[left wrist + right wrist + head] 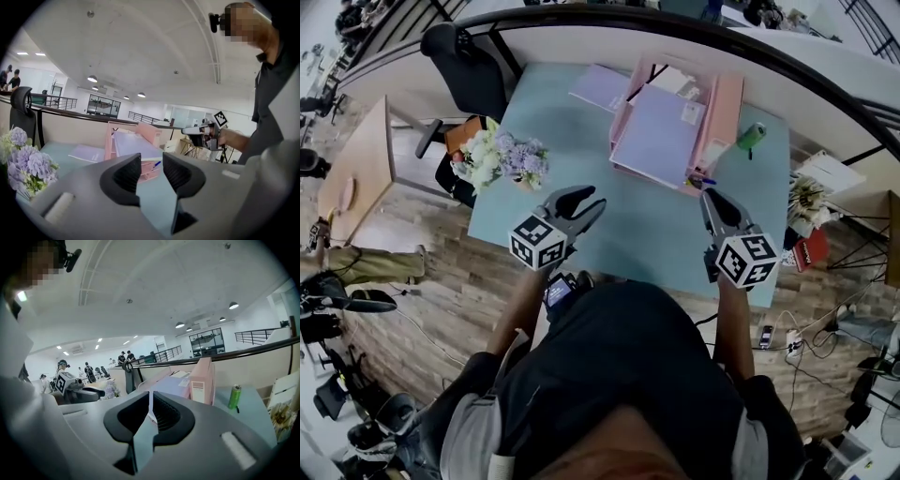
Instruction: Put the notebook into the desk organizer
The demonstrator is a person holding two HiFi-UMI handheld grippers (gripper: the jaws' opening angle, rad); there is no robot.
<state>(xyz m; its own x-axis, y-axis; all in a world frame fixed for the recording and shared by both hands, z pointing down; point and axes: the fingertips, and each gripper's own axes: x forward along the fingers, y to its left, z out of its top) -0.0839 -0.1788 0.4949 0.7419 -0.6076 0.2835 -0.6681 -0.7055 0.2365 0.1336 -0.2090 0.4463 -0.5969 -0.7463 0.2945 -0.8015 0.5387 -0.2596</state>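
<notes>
Lying flat in the pink desk organizer [724, 108] is the lavender notebook [659, 131], filling its wide tray, with some white sheets showing at the organizer's far end. A blue pen [156, 164] sits at the organizer's near corner. A second lavender notebook [598, 87] lies on the bench [647, 234] just beside the organizer's left wall. A green can [752, 136] stands on the right side, and a bunch of flowers [502, 161] sits at the bench's left edge. I hold my left gripper [598, 202] over the near bench, fingers drawn in with only a narrow slot between them and nothing in it. My right gripper [711, 195] has its fingers together, empty too.
</notes>
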